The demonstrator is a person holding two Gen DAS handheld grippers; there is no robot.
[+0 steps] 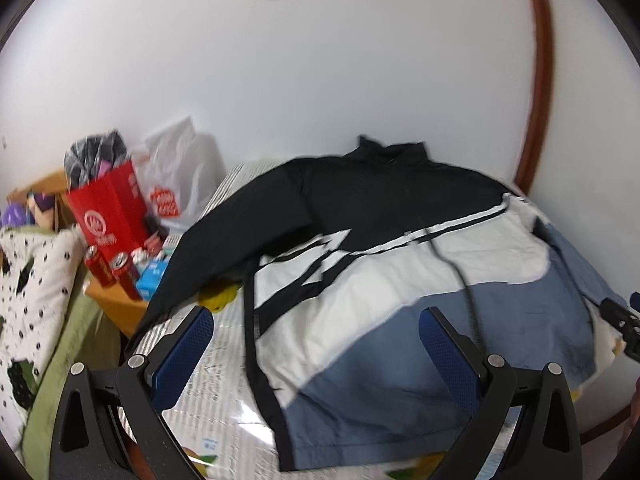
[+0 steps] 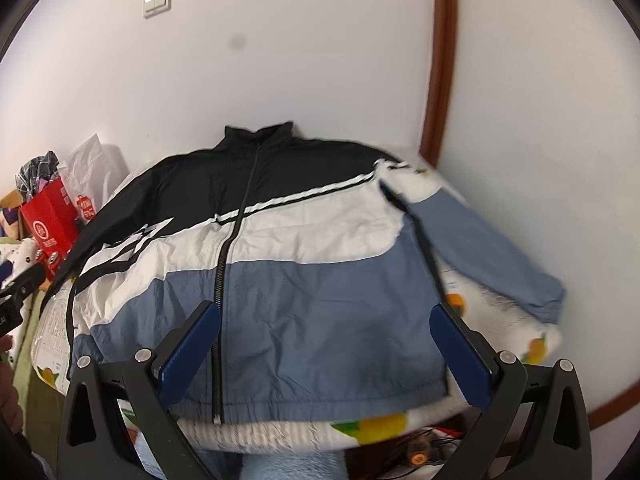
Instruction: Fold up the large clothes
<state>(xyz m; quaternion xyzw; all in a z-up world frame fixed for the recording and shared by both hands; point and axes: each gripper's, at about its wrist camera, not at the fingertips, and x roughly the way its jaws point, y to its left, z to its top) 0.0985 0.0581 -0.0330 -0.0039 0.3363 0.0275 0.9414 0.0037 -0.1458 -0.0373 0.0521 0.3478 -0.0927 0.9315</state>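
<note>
The jacket (image 2: 280,264) lies spread flat, front up and zipped, on a bench (image 2: 532,344) covered by a fruit-print cloth, its collar (image 2: 260,136) toward the white wall. It is black at the top, white across the middle and blue at the bottom. One blue sleeve (image 2: 500,240) stretches out toward the right edge; the black sleeve (image 1: 208,248) runs off the left side of the bench.

The left gripper (image 1: 316,344) hovers over the jacket's lower left part, jaws released and wide apart, holding nothing. The right gripper (image 2: 326,340) hovers above the blue hem area, jaws likewise spread and empty, with the zip (image 2: 222,280) just beside its left finger.

Left of the bench, a red bag (image 1: 108,208), a white plastic bag (image 1: 184,172) and two red cans (image 1: 114,270) stand on a low wooden surface. A brown door frame (image 2: 440,60) runs up the wall on the right.
</note>
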